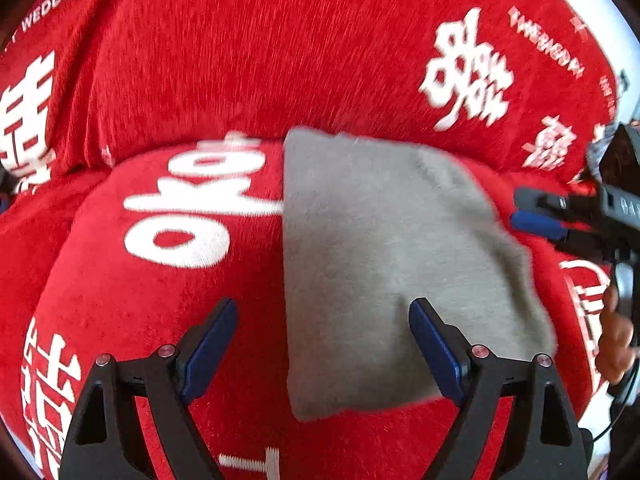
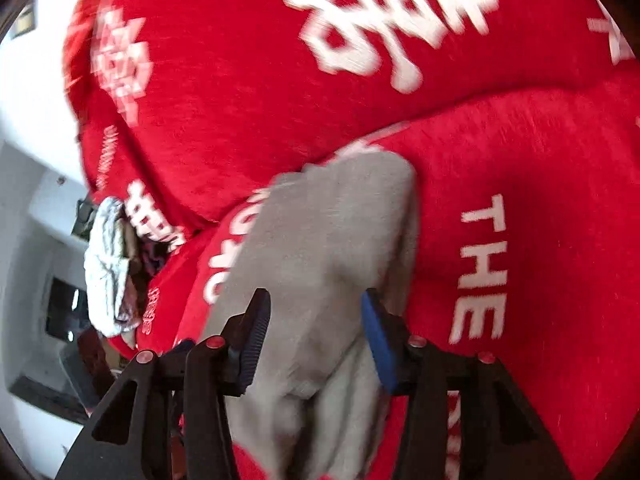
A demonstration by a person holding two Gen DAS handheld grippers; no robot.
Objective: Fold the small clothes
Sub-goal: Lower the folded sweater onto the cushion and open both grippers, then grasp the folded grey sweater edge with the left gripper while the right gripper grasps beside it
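A small grey garment (image 1: 384, 264) lies folded flat on a red plush cover with white characters (image 1: 168, 288). My left gripper (image 1: 324, 316) is open above the garment's left edge, holding nothing. My right gripper (image 2: 316, 308) hovers over the same grey garment (image 2: 320, 248); its jaws stand apart with cloth between and below them, and no pinch shows. The right gripper also shows in the left wrist view (image 1: 536, 216) at the garment's right edge, its fingers apart.
A red backrest cushion (image 1: 260, 52) rises behind the seat. A crumpled pile of light cloth (image 2: 110, 264) lies at the seat's left end in the right wrist view. White wall and furniture (image 2: 28, 184) lie beyond.
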